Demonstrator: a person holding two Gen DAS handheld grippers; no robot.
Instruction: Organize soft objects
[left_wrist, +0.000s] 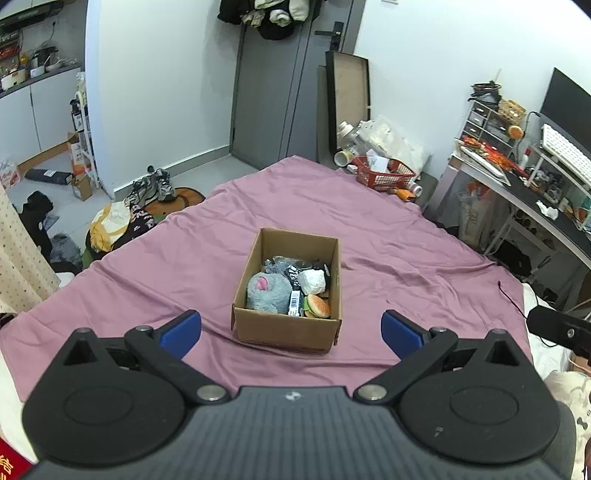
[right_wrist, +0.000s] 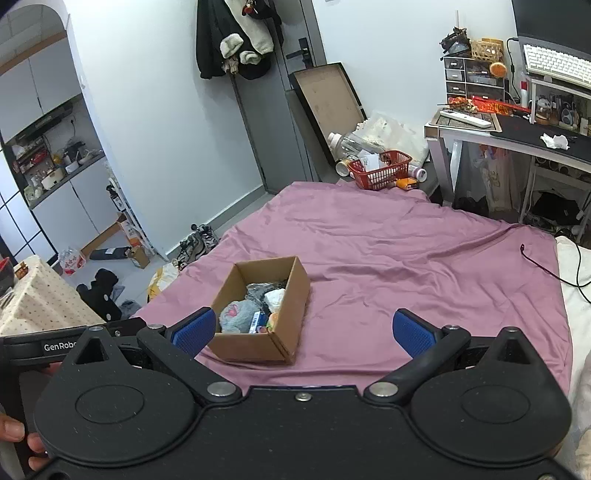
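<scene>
An open cardboard box (left_wrist: 284, 328) stands on the purple bed sheet (left_wrist: 406, 258). Inside lie a grey plush toy (left_wrist: 267, 293), a burger-shaped toy (left_wrist: 317, 305), a white soft item (left_wrist: 313, 281) and dark items at the back. My left gripper (left_wrist: 291, 332) is open and empty, held above the sheet just in front of the box. In the right wrist view the box (right_wrist: 258, 345) sits left of centre with the grey plush (right_wrist: 236, 316) inside. My right gripper (right_wrist: 303, 334) is open and empty, near the box's right front corner.
A red basket (left_wrist: 384, 173) with bottles sits at the bed's far corner. A desk (right_wrist: 517, 136) with a keyboard and clutter stands to the right. A black cable (right_wrist: 546, 269) lies at the sheet's right edge. Shoes and bags (left_wrist: 147, 192) lie on the floor left of the bed.
</scene>
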